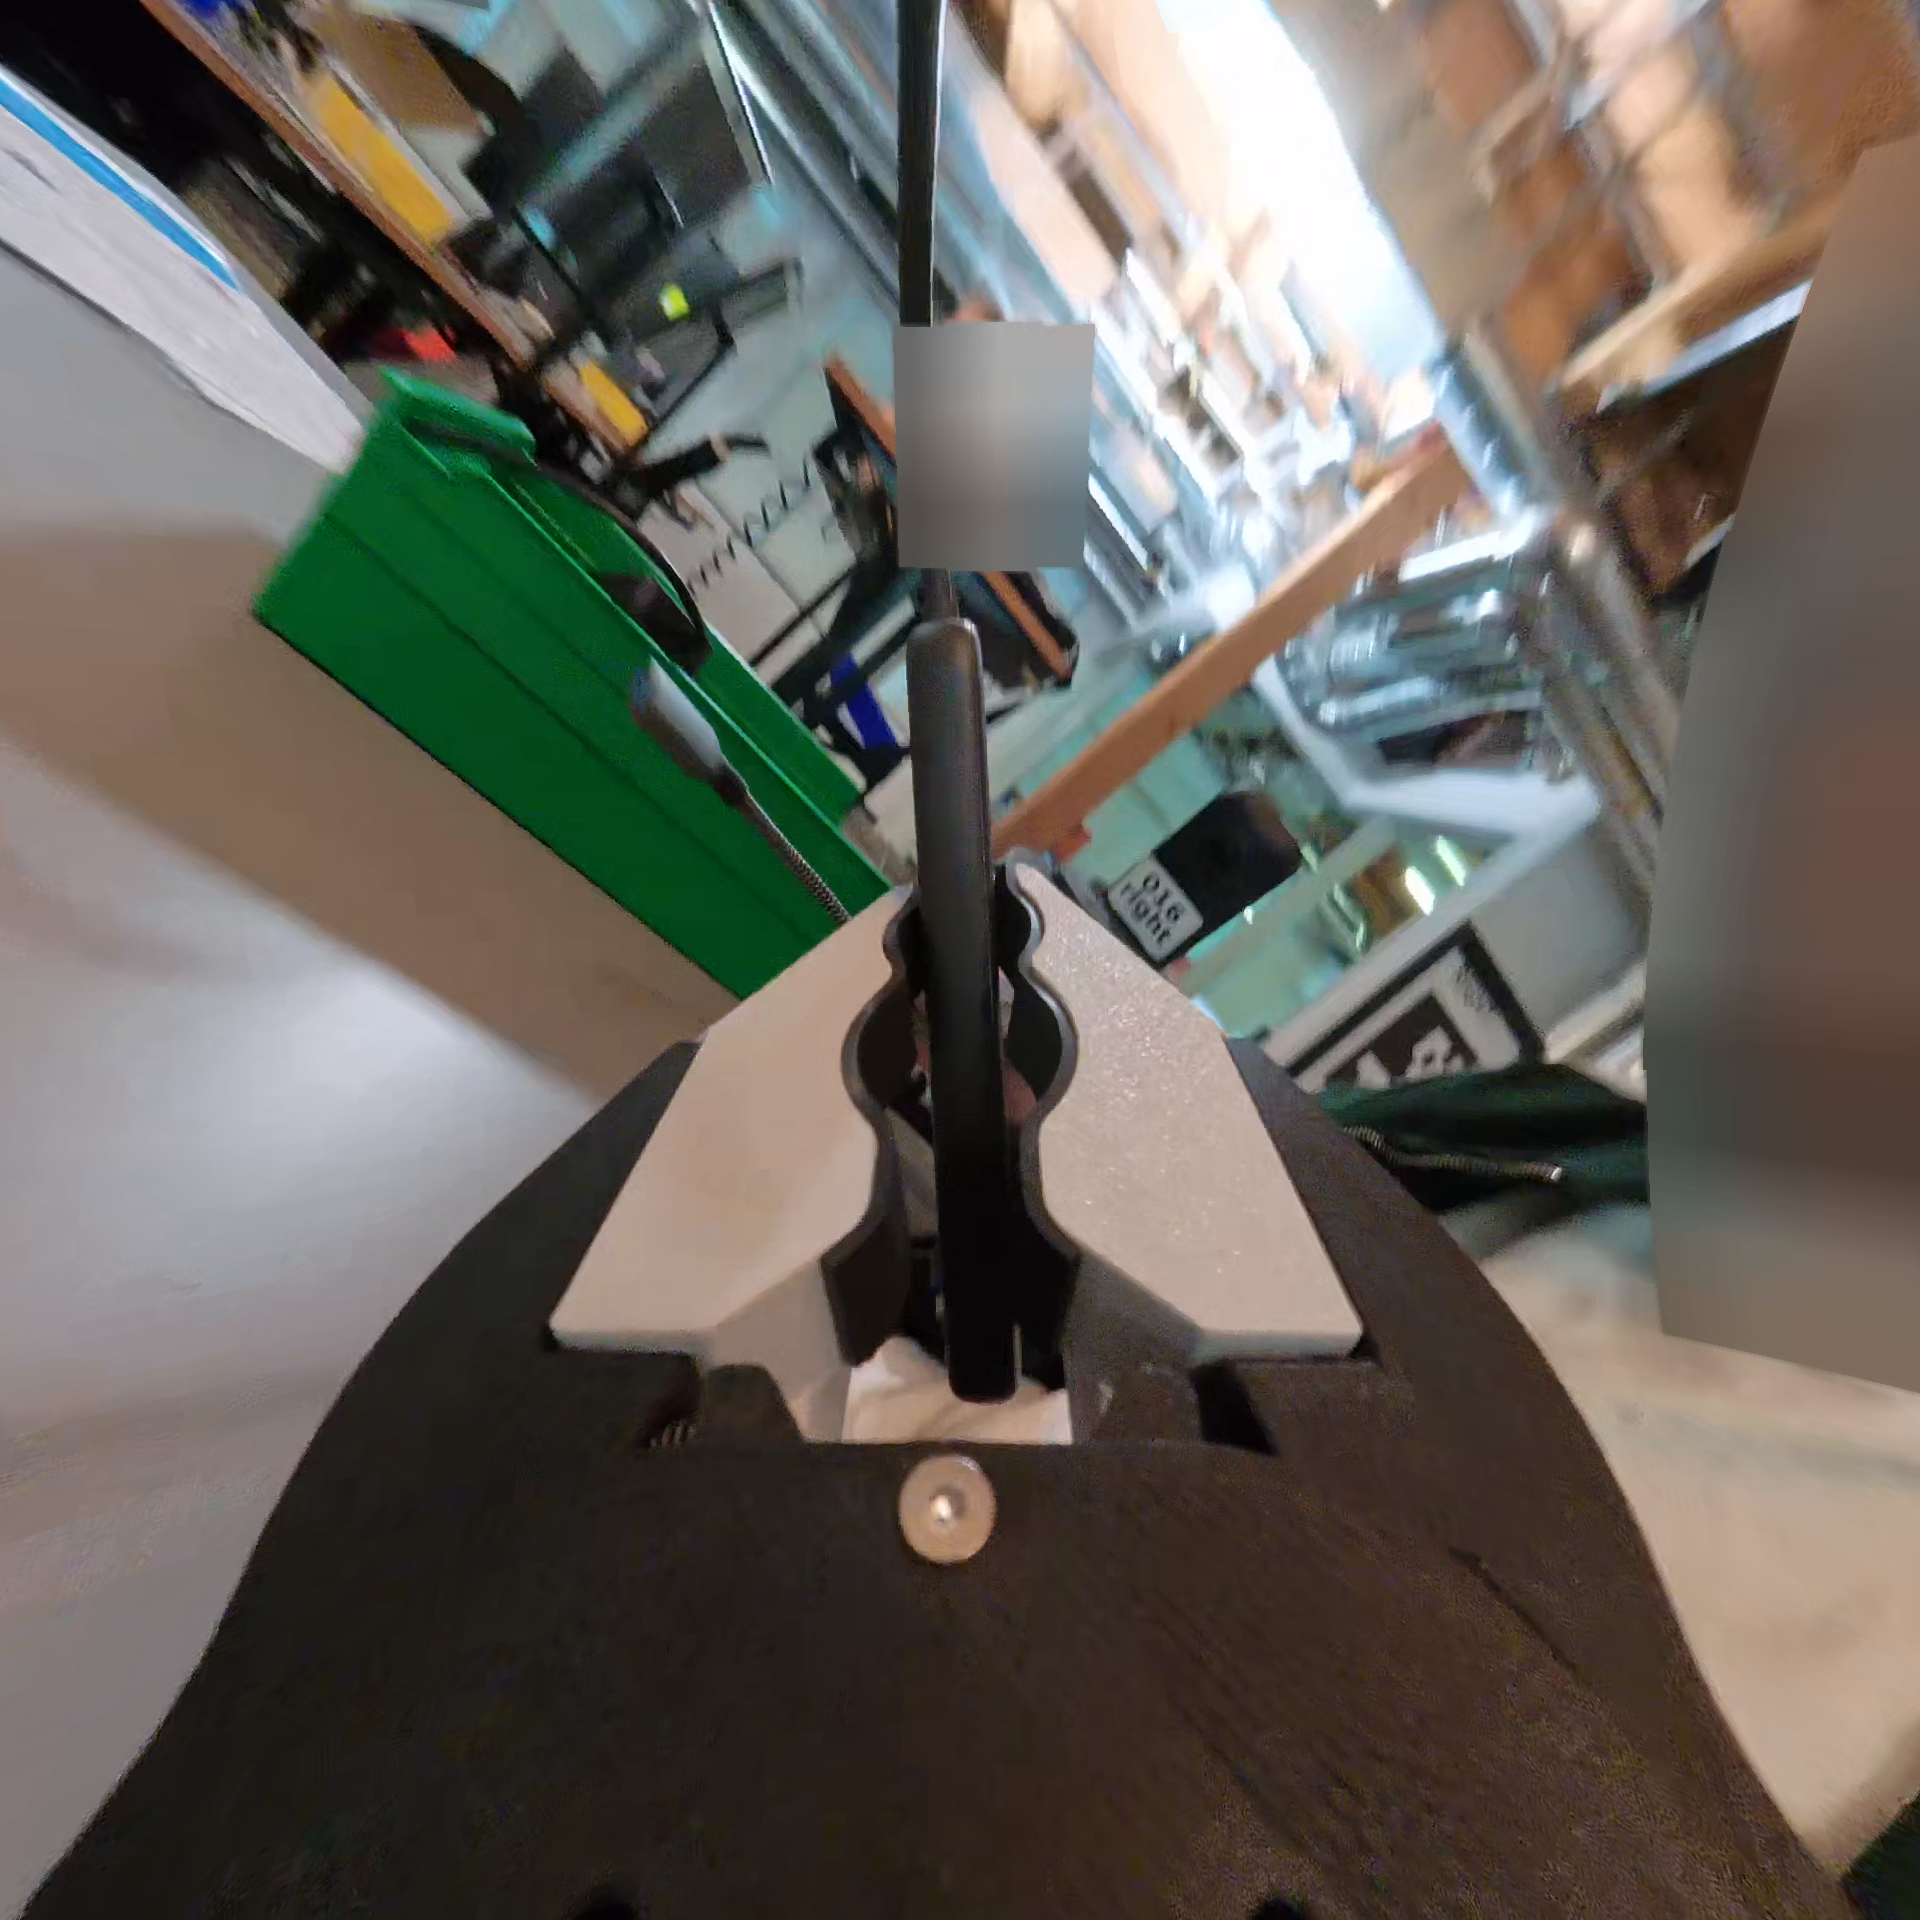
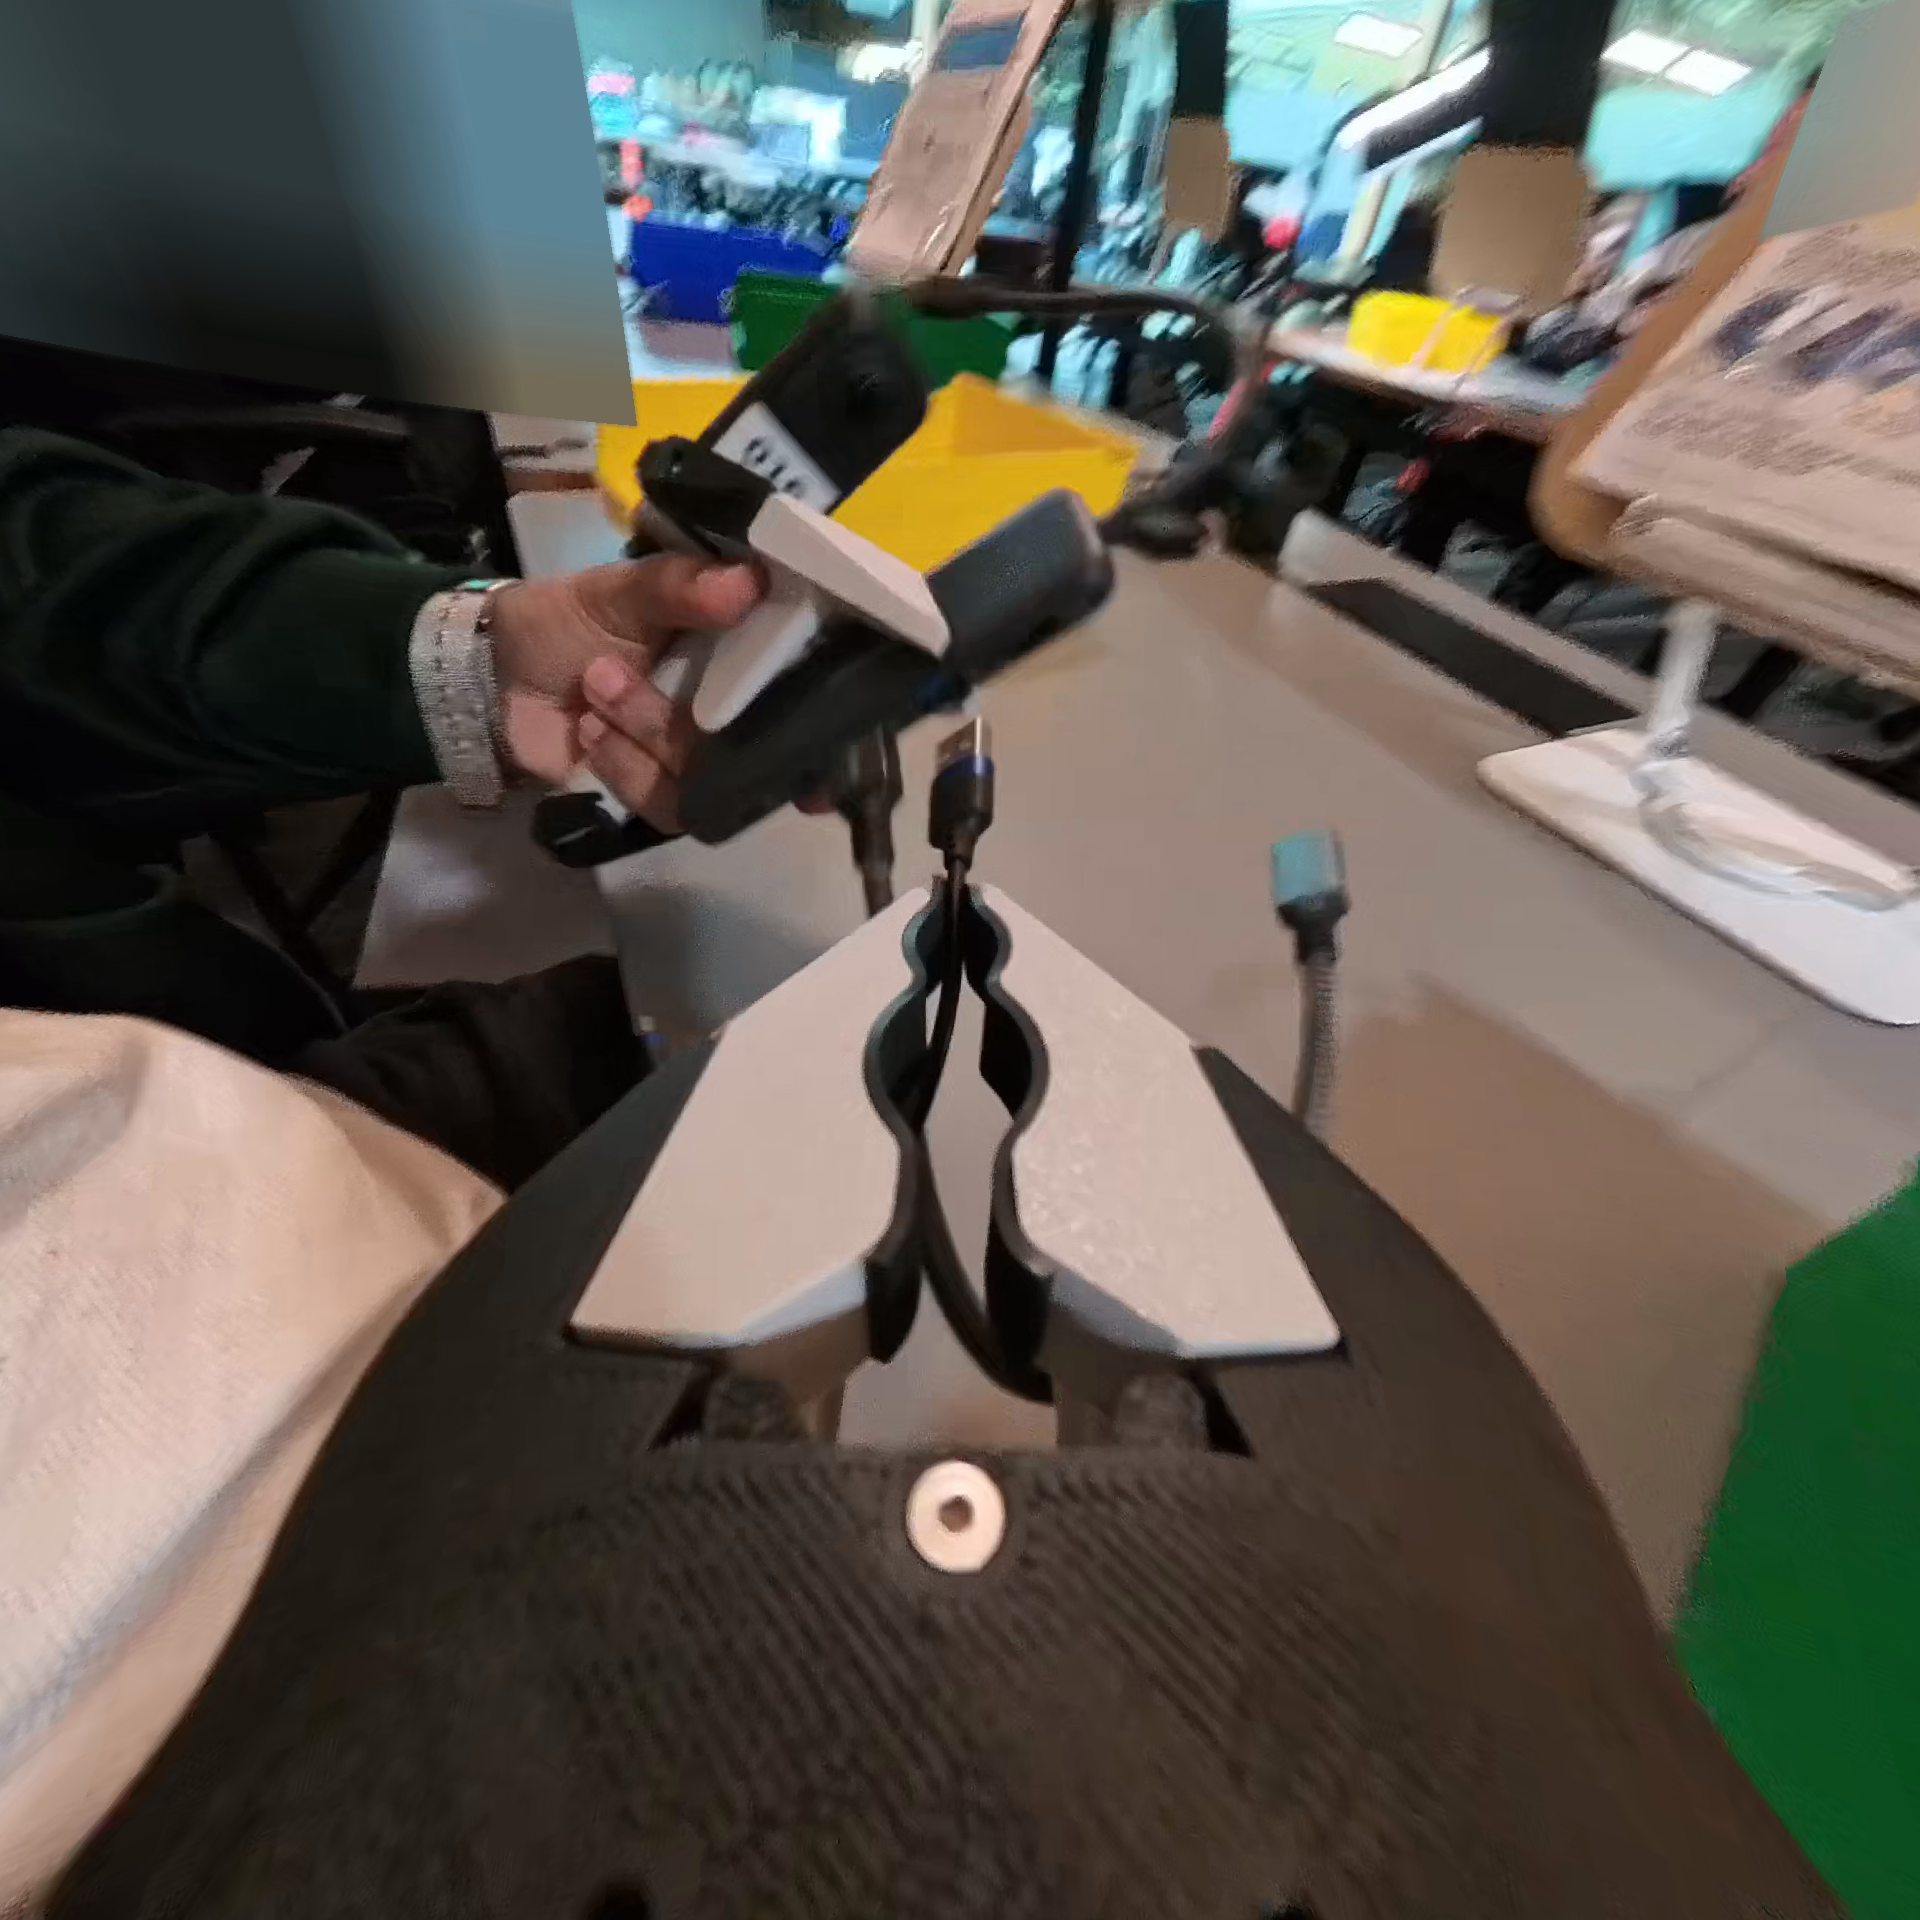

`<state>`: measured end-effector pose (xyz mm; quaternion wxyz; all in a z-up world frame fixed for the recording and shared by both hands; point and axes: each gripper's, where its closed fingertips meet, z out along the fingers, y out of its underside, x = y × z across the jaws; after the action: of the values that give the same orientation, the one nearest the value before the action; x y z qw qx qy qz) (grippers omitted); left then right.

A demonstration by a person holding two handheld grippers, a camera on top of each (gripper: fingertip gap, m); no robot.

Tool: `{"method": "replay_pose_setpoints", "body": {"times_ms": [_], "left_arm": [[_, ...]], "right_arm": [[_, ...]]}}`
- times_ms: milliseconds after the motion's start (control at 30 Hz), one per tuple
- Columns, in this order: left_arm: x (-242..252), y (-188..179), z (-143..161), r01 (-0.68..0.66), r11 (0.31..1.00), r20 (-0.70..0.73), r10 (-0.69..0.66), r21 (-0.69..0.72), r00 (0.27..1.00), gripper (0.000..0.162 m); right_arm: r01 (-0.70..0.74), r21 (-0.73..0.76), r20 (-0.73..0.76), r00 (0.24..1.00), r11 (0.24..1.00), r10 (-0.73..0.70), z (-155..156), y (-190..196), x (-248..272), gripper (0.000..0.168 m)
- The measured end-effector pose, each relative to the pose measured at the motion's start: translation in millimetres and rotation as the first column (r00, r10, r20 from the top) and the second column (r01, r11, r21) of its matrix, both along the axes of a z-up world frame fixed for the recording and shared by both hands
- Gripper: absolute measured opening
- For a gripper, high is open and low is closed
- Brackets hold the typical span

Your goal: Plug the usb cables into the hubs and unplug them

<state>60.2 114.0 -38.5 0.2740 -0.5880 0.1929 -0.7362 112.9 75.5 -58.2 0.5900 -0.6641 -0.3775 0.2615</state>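
Observation:
In the left wrist view my left gripper [image 1: 956, 896] is shut on a dark USB hub [image 1: 954, 790], seen edge-on and held upright, with its own cable running up from its top. In the right wrist view a hand holds that left gripper [image 2: 914, 623] with the hub [image 2: 1013, 577] above the table. A dark plug [image 2: 871, 800] hangs from the hub's underside. My right gripper [image 2: 951, 899] is shut on a black USB cable, whose plug [image 2: 961, 779] pokes out just below the hub, apart from it. A grey braided USB plug [image 2: 1309, 873] stands free to the right, and shows in the left wrist view [image 1: 675, 717].
A green bin [image 1: 499, 644] stands on the beige table [image 2: 1195, 727] and fills the right edge of the right wrist view [image 2: 1818, 1507]. A yellow bin [image 2: 997, 457] sits behind the hub. A white stand [image 2: 1662, 821] with a brown bag is at right. Shelving lies behind.

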Motion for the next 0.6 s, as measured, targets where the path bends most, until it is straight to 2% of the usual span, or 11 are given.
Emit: {"method": "replay_pose_setpoints", "body": {"times_ms": [67,233,300,367,433,500,567,600], "left_arm": [[-18.0,22.1,-0.5,-0.103,0.992,-0.039,0.106,0.072,0.994,0.01],[-14.7,21.1,-8.2,-0.104,0.988,-0.08,0.113,0.117,0.99,0.01],[-12.7,22.2,-18.8,-0.103,0.985,-0.118,0.119,0.138,0.986,0.01],[-11.9,24.2,-26.0,-0.105,0.986,-0.13,0.122,0.131,0.984,0.01],[-11.3,23.5,-26.4,-0.091,0.991,-0.106,0.101,0.1,0.989,0.01],[-11.2,23.1,-24.6,-0.081,0.994,-0.079,0.087,0.073,0.993,0.01],[-11.1,23.7,-24.8,-0.081,0.995,-0.071,0.086,0.066,0.994,0.01],[-10.8,24.1,-25.3,-0.083,0.994,-0.071,0.087,0.065,0.994,0.01]], "right_arm": [[0.025,0.001,-0.072,0.997,1.0,-0.024,13.6,5.2,15.3,0.001],[0.039,0.04,-0.171,0.985,0.998,-0.031,32.2,6.9,27.1,0.001],[0.096,0.07,-0.25,0.965,0.993,-0.076,52.5,11.4,49.8,0.001],[0.225,0.122,-0.315,0.932,0.967,-0.177,78.0,19.4,91.7,0.002],[0.415,0.173,-0.359,0.871,0.893,-0.335,99.9,25.9,149.7,0.001],[0.6,0.182,-0.378,0.774,0.779,-0.508,108.9,26.7,210.8,0.001],[0.712,0.135,-0.371,0.681,0.689,-0.631,102.7,25.5,255.9,0.001],[0.734,0.098,-0.358,0.656,0.671,-0.665,95.3,25.8,268.7,0.001]]}}
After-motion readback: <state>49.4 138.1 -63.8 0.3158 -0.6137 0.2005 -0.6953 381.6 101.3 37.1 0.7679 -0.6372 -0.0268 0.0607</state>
